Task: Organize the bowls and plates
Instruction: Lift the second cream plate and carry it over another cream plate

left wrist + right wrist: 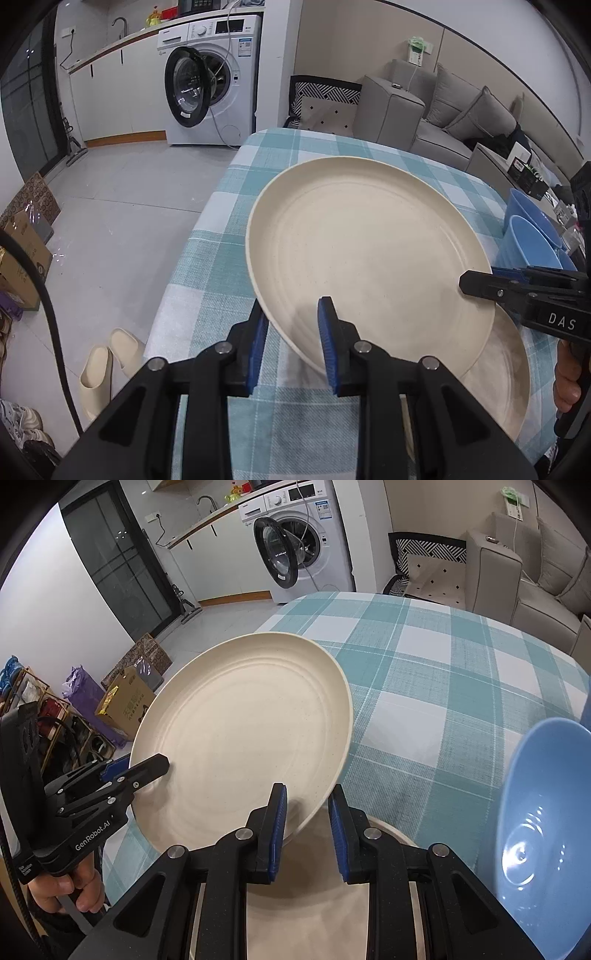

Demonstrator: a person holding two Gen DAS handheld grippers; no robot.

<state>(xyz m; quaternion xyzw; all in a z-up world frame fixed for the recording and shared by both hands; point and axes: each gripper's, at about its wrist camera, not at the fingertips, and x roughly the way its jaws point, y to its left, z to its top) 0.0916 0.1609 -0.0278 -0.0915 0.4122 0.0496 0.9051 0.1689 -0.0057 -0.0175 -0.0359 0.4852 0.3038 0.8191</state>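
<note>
A large cream plate [369, 243] [240, 731] hangs tilted above the checked tablecloth [218, 258]. My left gripper [293, 325] is shut on its near rim, and in the right wrist view the left gripper [147, 766] bites the plate's left edge. My right gripper [306, 827] is shut on the opposite rim; the left wrist view shows the right gripper [480, 283] at the plate's right edge. A second cream plate [506, 369] [306, 904] lies flat on the table just beneath. Blue bowls [528, 243] [535, 830] stand to the right of the plates.
Beyond the table stands a white washing machine [214, 85] with its door open. A grey sofa [443, 118] lies to the far right. Cream slippers [99, 369] and cardboard boxes [22, 258] sit on the floor left of the table.
</note>
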